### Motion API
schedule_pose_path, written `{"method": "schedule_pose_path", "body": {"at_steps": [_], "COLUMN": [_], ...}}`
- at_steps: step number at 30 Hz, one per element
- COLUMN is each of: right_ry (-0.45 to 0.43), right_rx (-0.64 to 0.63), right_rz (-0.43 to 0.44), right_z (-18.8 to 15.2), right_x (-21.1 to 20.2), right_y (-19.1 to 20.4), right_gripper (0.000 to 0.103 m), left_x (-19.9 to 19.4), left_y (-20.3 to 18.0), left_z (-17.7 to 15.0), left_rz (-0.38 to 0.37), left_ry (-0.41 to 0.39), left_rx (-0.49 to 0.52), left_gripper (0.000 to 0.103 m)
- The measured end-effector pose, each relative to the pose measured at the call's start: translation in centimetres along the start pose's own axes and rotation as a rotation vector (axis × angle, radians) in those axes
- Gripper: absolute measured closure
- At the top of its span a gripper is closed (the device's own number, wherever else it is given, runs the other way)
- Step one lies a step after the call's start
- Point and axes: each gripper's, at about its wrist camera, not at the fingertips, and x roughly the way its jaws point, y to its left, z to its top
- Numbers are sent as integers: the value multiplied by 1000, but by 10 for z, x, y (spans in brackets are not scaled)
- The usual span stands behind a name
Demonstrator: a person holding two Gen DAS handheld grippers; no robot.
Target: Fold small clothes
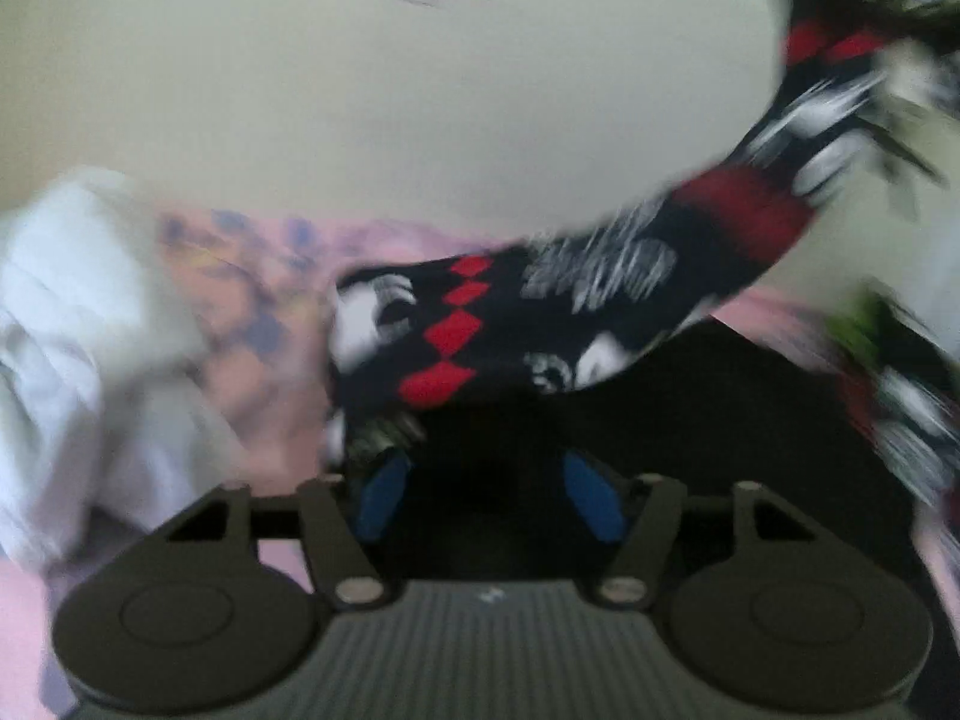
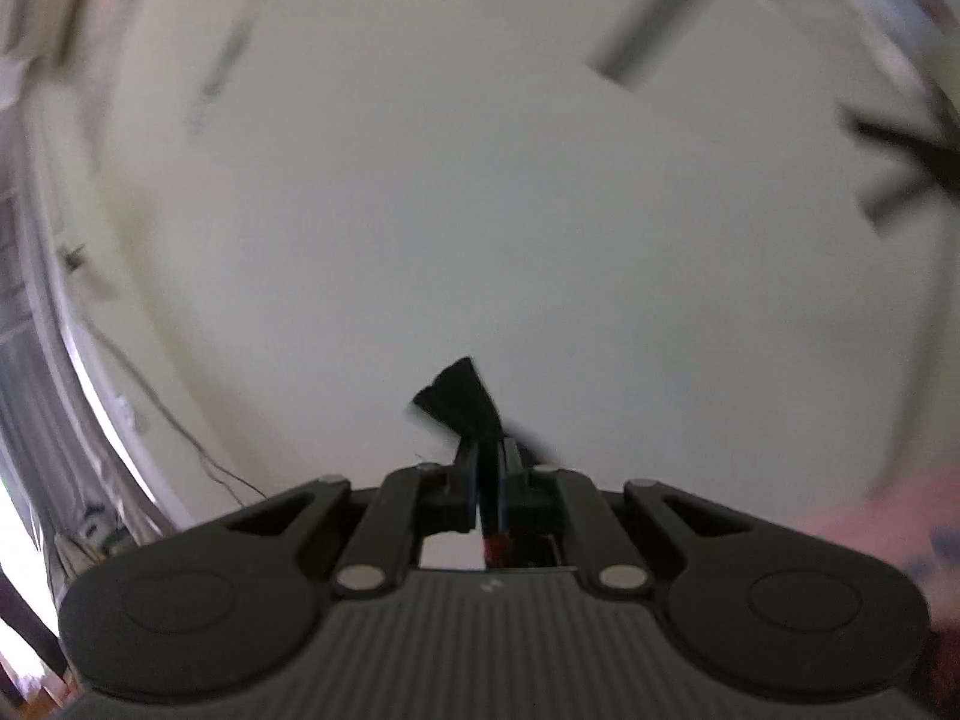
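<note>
Blue-padded, the left gripper [image 1: 489,486] stands with jaws apart, the patterned black sock [image 1: 540,312] draped just ahead of them (whether it touches a pad, blur hides); white cloth [image 1: 78,324] lies left. Rightward, the right gripper [image 2: 491,480] pinches the sock's end [image 2: 462,402] tight.

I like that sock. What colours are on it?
The sock is black with red diamonds and white patches, clearest in the left wrist view.
</note>
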Motion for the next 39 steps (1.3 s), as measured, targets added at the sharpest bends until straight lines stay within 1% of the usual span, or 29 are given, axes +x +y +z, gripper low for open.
{"method": "schedule_pose_path", "body": {"at_steps": [2,3,4,5,6,8,10,12,13,14,15,16,18,19,20,22,23,25,26,27,29,32,33,34,35,36,37,38,39], "right_ry": [19,25,29,32,31,29,29,31,31,26,14,-8,-64,-84,-89,-66,-37,43,77,100,92,26,24,25,31,47,66,83,78], "right_rx": [35,46,60,75,85,98,95,77,68,59,49,39,27,24,21,2,-10,-30,-7,48,139,156,174,198,219,223,202,170,134], "right_rz": [-34,-50,-56,-58,-59,-53,-39,-29,-24,-20,-15,-9,-3,-17,-52,-178,-250,-413,-466,-496,-505,-503,-496,-484,-472,-458,-459,-464,-467], "right_z": [-11,-15,-18,-20,-22,-23,-24,-26,-25,-25,-25,-25,-30,-36,-45,-65,-77,-102,-112,-123,-133,-129,-127,-125,-125,-125,-124,-124,-125], "right_x": [-5,-7,-11,-13,-14,-16,-11,-14,-8,-10,-15,-22,-42,-52,-61,-69,-69,-63,-59,-61,-68,-82,-84,-85,-85,-84,-80,-77,-77], "right_y": [-26,-35,-45,-52,-57,-61,-54,-52,-43,-41,-39,-38,-44,-48,-57,-80,-93,-118,-129,-145,-160,-156,-158,-160,-163,-165,-161,-155,-146], "right_gripper": [103,103,103,103,103,103,103,103,103,103,103,103,103,103,103,103,103,103,103,103,103,102,95,89,77,77,79,103,103], "left_x": [-17,-29,-38,-45,-48,-42,-22,15,27,44,58,69,69,66,65,70,73,72,72,72,73,74,73,74,74,73,72,70,66], "left_y": [-4,-2,3,9,17,34,39,45,49,49,49,49,51,57,64,75,77,73,71,68,64,67,68,69,70,70,70,70,71], "left_z": [-11,-14,-12,-7,2,23,46,67,71,74,75,74,67,64,58,56,53,54,55,54,53,52,52,52,51,51,50,50,50], "left_rz": [-89,-129,-145,-131,-92,-10,34,23,24,28,16,16,61,66,67,54,49,59,67,80,96,89,84,79,76,73,68,59,45], "left_ry": [20,13,-1,-22,-46,-66,-29,41,63,86,114,139,79,33,5,5,-1,-9,-11,-16,-23,-25,-26,-26,-26,-25,-24,-23,-30], "left_rx": [45,49,41,17,-20,-84,-132,-157,-164,-168,-160,-153,-149,-170,-203,-252,-259,-231,-216,-197,-172,-185,-192,-195,-196,-195,-197,-202,-214], "left_gripper": [41,40,36,32,24,23,23,24,31,44,88,92,93,93,93,92,92,92,92,88,87,84,83,82,81,79,76,76,76]}}
